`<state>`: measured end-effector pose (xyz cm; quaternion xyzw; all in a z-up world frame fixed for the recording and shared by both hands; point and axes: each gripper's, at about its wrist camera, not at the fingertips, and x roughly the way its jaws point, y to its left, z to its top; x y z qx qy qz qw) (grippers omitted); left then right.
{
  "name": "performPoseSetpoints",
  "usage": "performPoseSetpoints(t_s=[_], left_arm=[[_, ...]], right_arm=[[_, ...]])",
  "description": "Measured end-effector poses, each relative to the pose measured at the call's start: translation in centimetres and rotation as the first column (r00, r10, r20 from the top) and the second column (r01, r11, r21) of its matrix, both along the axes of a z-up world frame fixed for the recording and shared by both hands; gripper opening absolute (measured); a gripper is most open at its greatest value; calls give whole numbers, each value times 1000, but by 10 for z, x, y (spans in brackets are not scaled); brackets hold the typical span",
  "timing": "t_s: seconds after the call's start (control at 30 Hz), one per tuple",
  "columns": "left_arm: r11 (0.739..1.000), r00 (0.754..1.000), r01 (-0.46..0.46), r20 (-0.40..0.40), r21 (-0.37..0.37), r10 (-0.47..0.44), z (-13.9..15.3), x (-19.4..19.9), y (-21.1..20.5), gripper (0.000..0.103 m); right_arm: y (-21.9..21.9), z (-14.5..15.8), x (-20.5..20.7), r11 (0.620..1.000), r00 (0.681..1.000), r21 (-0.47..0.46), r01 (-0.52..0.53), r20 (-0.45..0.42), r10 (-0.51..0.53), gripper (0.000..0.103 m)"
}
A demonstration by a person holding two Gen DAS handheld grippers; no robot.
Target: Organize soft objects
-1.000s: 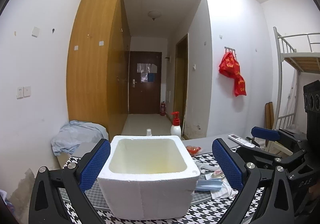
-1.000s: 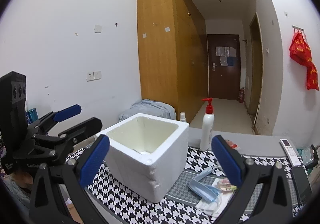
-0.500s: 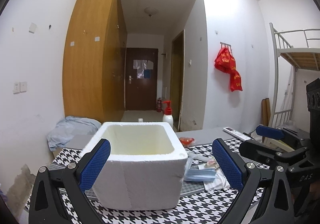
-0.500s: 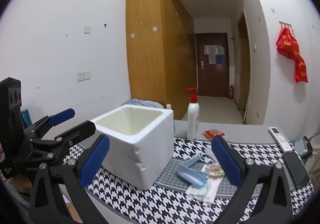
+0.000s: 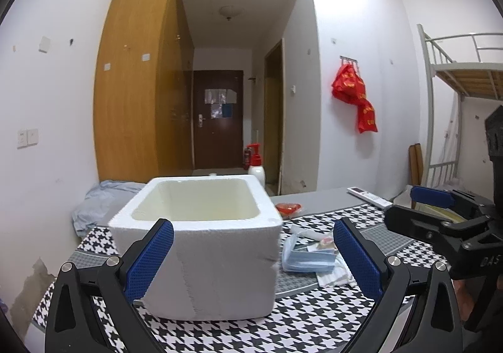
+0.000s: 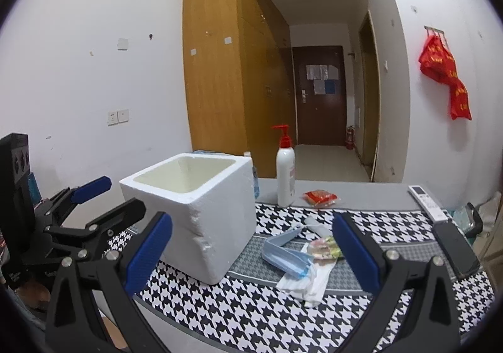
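Both jaws spread, masks (image 6: 287,254) lying between

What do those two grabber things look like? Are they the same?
Yes, they match. The left gripper and the right gripper are both black frames with silver bolts and two long fingers faced with bumpy blue pads. Each has a boxy black block behind it, and the right gripper's body bears raised letters.

Your left gripper (image 5: 251,252) and right gripper (image 6: 251,250) look alike: black angular plastic frames, silver screws at the joints, and blue dimpled pads (image 5: 149,258) lining each finger. White lettering marks the right one's body, perhaps "DAS", though it's partly cut off
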<state>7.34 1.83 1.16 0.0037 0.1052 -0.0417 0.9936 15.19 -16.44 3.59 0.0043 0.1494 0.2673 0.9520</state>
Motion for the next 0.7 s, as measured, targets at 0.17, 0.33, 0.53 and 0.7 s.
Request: performPoseSetpoints(t_s=[0.17, 0.33, 0.53, 0.7], left_arm=[[999, 999, 33, -17, 6, -33, -2, 6, -12, 102], [999, 998, 49, -27, 14, -49, -4, 12, -23, 102], [995, 994, 98, -53, 28, -96, -9, 21, -39, 102], [990, 988, 136, -80, 35, -133, -12, 29, -52, 102]], right_arm=[[-8, -3, 3, 1000, 1000, 4, 12, -19, -12, 103], [-19, -4, 2, 999, 998, 5, 51, -21, -51, 103], [-45, -9, 5, 991, 991, 9, 130, -37, -130, 103], [-63, -16, 8, 981, 980, -4, 192, -56, -192, 103]])
